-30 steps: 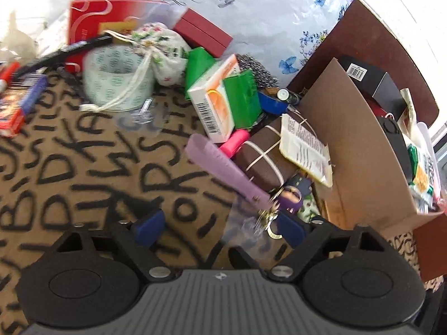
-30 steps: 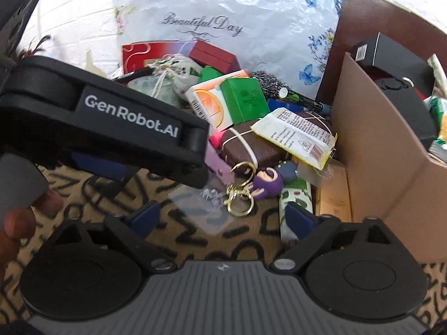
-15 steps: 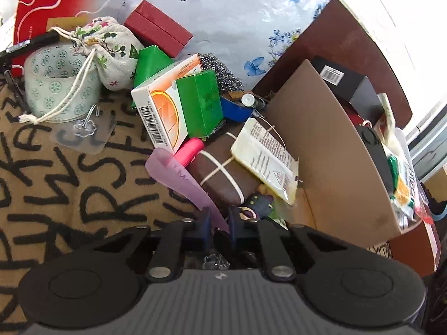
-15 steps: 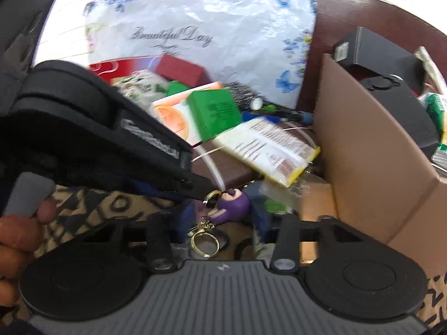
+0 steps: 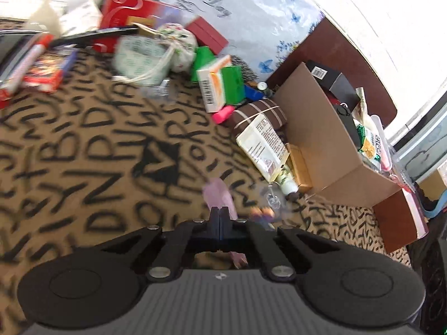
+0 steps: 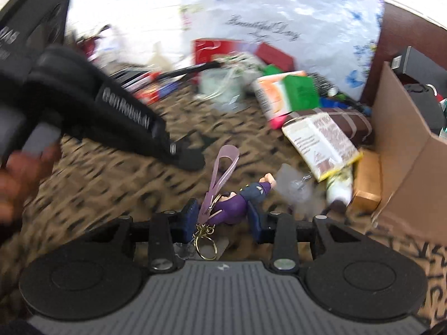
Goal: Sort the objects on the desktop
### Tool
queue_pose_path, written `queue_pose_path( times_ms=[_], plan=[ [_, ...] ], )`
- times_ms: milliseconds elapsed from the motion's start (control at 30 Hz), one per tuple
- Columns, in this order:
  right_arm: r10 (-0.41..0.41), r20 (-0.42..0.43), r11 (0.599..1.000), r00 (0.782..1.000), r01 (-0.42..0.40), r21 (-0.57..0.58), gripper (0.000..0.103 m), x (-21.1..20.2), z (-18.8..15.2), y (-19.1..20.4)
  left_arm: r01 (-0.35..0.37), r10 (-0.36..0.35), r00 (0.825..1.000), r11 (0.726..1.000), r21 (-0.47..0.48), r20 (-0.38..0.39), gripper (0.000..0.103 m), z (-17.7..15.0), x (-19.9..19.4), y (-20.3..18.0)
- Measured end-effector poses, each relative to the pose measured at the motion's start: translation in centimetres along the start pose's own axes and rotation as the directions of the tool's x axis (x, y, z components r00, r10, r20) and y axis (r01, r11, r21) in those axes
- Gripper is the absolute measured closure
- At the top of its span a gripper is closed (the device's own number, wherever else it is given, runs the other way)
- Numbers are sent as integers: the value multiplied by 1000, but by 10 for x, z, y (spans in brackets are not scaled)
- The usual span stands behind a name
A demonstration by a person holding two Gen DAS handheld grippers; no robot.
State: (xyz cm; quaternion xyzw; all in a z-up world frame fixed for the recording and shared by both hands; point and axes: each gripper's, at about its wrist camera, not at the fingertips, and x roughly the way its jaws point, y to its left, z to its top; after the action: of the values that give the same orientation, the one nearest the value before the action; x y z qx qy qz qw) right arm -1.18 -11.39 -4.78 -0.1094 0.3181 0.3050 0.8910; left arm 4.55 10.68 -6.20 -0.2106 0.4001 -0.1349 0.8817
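The left gripper (image 5: 220, 217) has its blue pads pressed together on the pale purple strap (image 5: 216, 195) of a keychain, the strap's loop sticking out just past the fingertips. In the right wrist view the right gripper (image 6: 223, 217) stands partly open, its two pads on either side of the keychain's purple figure (image 6: 237, 203) without clearly pinching it; the gold key ring (image 6: 206, 247) hangs just below, between the fingers. The strap (image 6: 223, 167) runs forward from the figure toward the left gripper's black body (image 6: 117, 117). Beyond the figure, a white printed packet (image 6: 321, 145) lies over a brown striped bundle (image 6: 346, 120), both beside the cardboard box (image 6: 402, 128), all on a letter-patterned cloth (image 5: 83, 153).
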Motion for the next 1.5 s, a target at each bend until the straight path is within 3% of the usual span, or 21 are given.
queue_pose_path(
  times_ms=[167,267,300,333,533,600,700,800,1133,1300,1367,1500],
  plan=[
    [41,-29,999,999,-41,-16,59,-25,-19,12,-3,3,999,1000,-5,-51,103,-19,-10,4],
    [13,-13,1000,1000,-13,7,59,-41,-24,9,30,-29,995,999,15,-93,84,-27,-8,-7],
    [-2,-10,1000,1000,2,14,59,-46,-25,8,36,-33,994,999,27,-104,71,-29,-7,-10],
    [-14,-8,1000,1000,14,24,58,-50,-27,6,42,-37,993,998,41,-111,65,-32,-7,-13],
    [-62,-9,995,998,62,72,59,-51,-29,-10,41,-31,988,997,60,-150,58,-33,13,-24],
    [-49,-10,996,999,50,72,59,-47,-28,-11,66,-56,989,996,68,-138,60,-31,19,-23],
    [-40,-12,996,999,41,73,59,-41,-26,-9,126,-123,983,992,18,-138,96,-25,20,-18],
    [-39,-12,997,999,40,70,58,-39,-25,-8,108,-105,990,994,26,-99,102,-19,11,-18],
    [-25,-22,998,999,26,56,57,-37,-24,-5,188,-187,982,980,-69,19,102,0,-29,-10],
    [-16,-24,999,1000,17,32,55,-34,-22,-1,113,-111,993,992,-58,41,102,3,-35,-2],
    [-15,-24,1000,1000,15,13,47,-31,-20,2,70,-68,997,996,-59,31,102,-1,-32,5],
    [-6,-9,999,1000,6,-33,47,-21,-13,11,-29,31,999,995,-91,20,102,-5,-23,22]
  ],
)
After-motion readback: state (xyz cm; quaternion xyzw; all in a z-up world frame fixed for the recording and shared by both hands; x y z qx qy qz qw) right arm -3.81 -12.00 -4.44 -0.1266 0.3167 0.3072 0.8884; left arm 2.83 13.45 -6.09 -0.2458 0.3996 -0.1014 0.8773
